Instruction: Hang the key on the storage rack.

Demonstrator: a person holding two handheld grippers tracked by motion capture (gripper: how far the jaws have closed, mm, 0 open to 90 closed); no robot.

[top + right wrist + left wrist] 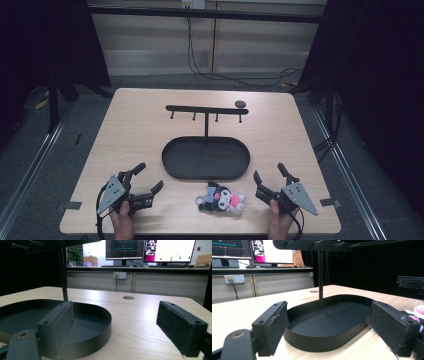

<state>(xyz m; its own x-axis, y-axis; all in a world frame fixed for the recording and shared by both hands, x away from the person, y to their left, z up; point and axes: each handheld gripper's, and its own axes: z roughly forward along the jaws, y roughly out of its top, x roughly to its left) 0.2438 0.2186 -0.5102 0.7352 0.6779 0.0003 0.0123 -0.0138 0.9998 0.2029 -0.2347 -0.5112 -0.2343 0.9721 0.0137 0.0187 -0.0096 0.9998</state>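
Both tools, left (148, 178) and right (268, 177), were held wide and empty; the toy (222, 199) could be pushed off the worktop (135, 125) edge by a misjudged grasp.

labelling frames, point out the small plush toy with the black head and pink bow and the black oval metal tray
small plush toy with black head and pink bow (222, 198), high view, on its black head
black oval metal tray (172, 170), high view, on its left floor
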